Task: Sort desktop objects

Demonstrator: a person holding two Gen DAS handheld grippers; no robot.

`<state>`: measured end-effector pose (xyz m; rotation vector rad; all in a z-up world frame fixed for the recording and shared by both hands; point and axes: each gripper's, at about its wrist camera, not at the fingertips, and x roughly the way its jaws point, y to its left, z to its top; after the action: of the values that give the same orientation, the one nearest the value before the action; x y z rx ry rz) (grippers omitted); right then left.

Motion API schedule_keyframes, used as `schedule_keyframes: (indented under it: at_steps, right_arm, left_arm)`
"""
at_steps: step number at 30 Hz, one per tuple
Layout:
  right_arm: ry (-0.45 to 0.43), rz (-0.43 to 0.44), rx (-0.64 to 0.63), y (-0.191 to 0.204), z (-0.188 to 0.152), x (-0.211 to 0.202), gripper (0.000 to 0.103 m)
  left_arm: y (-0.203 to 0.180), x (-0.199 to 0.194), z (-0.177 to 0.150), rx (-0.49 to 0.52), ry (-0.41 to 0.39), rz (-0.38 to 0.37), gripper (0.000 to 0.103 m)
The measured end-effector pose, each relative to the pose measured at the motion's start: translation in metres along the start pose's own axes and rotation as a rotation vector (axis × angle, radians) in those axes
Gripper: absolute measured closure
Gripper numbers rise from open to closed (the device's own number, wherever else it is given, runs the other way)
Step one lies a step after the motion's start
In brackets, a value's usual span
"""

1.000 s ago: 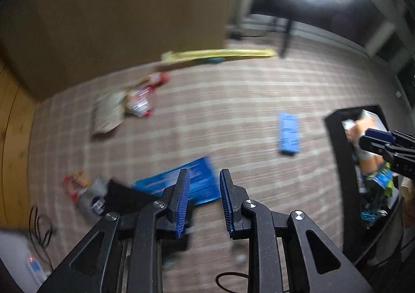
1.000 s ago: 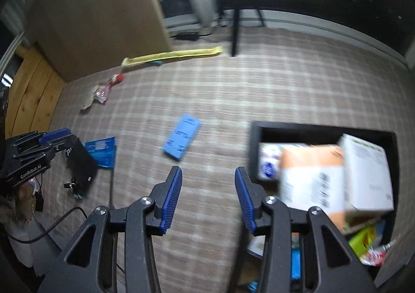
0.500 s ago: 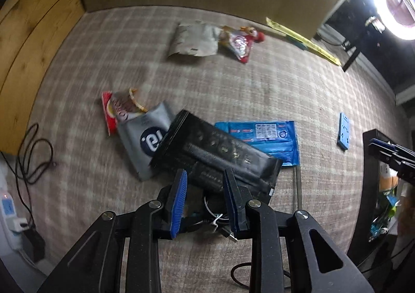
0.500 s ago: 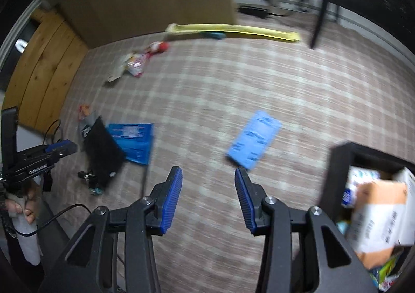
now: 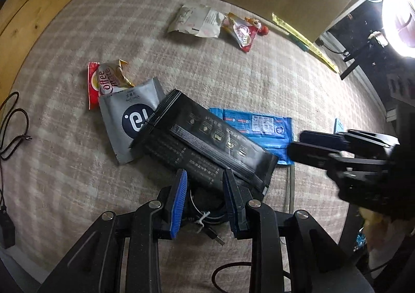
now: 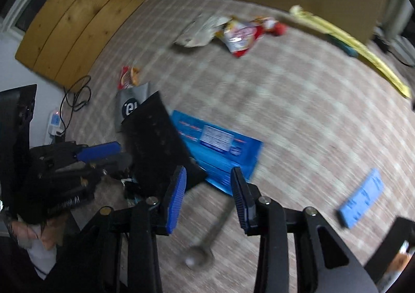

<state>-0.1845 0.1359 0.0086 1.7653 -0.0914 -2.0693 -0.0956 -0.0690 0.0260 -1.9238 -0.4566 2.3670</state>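
Black pouch [image 5: 207, 148] lies just beyond the left gripper's [image 5: 205, 184] parted jaws.

Both views are taken from wrist cameras aimed steeply down along the fingers at a checked cloth [image 5: 233, 65]. The black pouch [image 5: 207, 145] is taken as landmark. In the left wrist view it is seen from close above, its near edge just beyond the left gripper [image 5: 205, 181], with the right gripper [image 5: 306, 145] entering from the right. In the right wrist view, which is blurred, the pouch [image 6: 158, 148] is seen from its right side and slightly farther off, left of the right gripper [image 6: 208, 176], with the left gripper [image 6: 103, 153] beside it. The pouch, the blue pack [image 6: 218, 145] under it, the grey sachet [image 5: 129, 114] behind it and the snack packets [image 5: 220, 23] far beyond are shared by both views.
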Motion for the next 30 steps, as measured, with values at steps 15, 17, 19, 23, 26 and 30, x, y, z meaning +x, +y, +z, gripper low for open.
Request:
schedule_keyframes:
  at_steps: [15, 17, 19, 23, 26, 30]
  right_arm:
    - [0.084, 0.114, 0.032, 0.012, 0.025, 0.054, 0.074]
    - [0.093, 0.130, 0.037, 0.012, 0.023, 0.054, 0.074]
    - [0.094, 0.132, 0.030, 0.013, 0.020, 0.055, 0.074]
    - [0.089, 0.158, 0.067, 0.008, 0.020, 0.056, 0.074]
    - [0.089, 0.184, 0.098, 0.003, 0.021, 0.058, 0.075]
    - [0.088, 0.198, 0.123, -0.001, 0.019, 0.057, 0.077]
  left_arm:
    - [0.021, 0.015, 0.012, -0.063, 0.024, -0.034, 0.076]
    - [0.022, 0.018, 0.015, -0.072, 0.027, -0.043, 0.075]
    - [0.021, 0.020, 0.017, -0.076, 0.029, -0.048, 0.074]
    - [0.018, 0.022, 0.021, -0.079, 0.022, -0.048, 0.074]
    - [0.018, 0.024, 0.023, -0.083, 0.025, -0.055, 0.074]
    - [0.014, 0.024, 0.022, -0.073, 0.022, -0.058, 0.075]
